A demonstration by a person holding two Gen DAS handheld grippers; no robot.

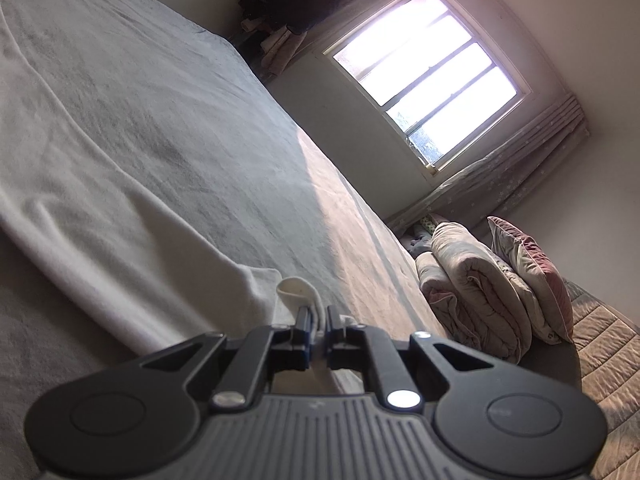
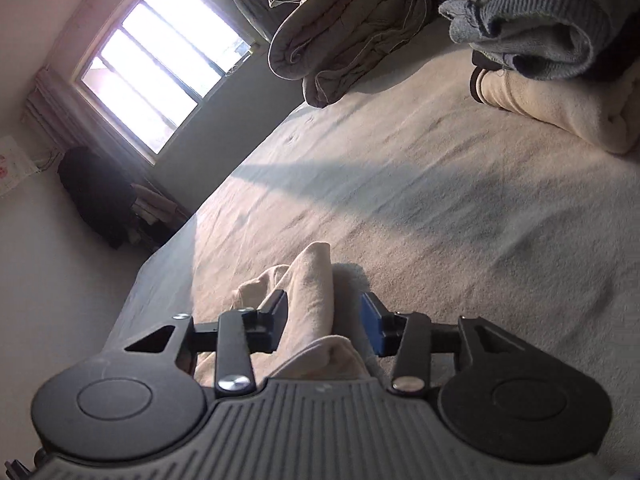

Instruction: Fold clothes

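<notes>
A white fleece garment [image 1: 120, 184] lies spread over the bed in the left wrist view. My left gripper [image 1: 318, 314] is shut on a folded edge of the white garment [image 1: 298, 292] low over the bed. In the right wrist view my right gripper [image 2: 324, 312] is open, its fingers standing either side of a bunched cream piece of the garment [image 2: 312, 288] that lies on the bed. The cloth passes between the fingers and under the gripper body.
The grey-beige bedspread [image 2: 420, 208] covers the bed. A rolled duvet [image 2: 344, 28] and pillow [image 1: 532, 276] lie at the head. Folded clothes, grey over cream [image 2: 560, 60], are stacked at the right. A window [image 1: 428, 80] and dark hanging clothes [image 2: 96, 196] lie beyond the bed.
</notes>
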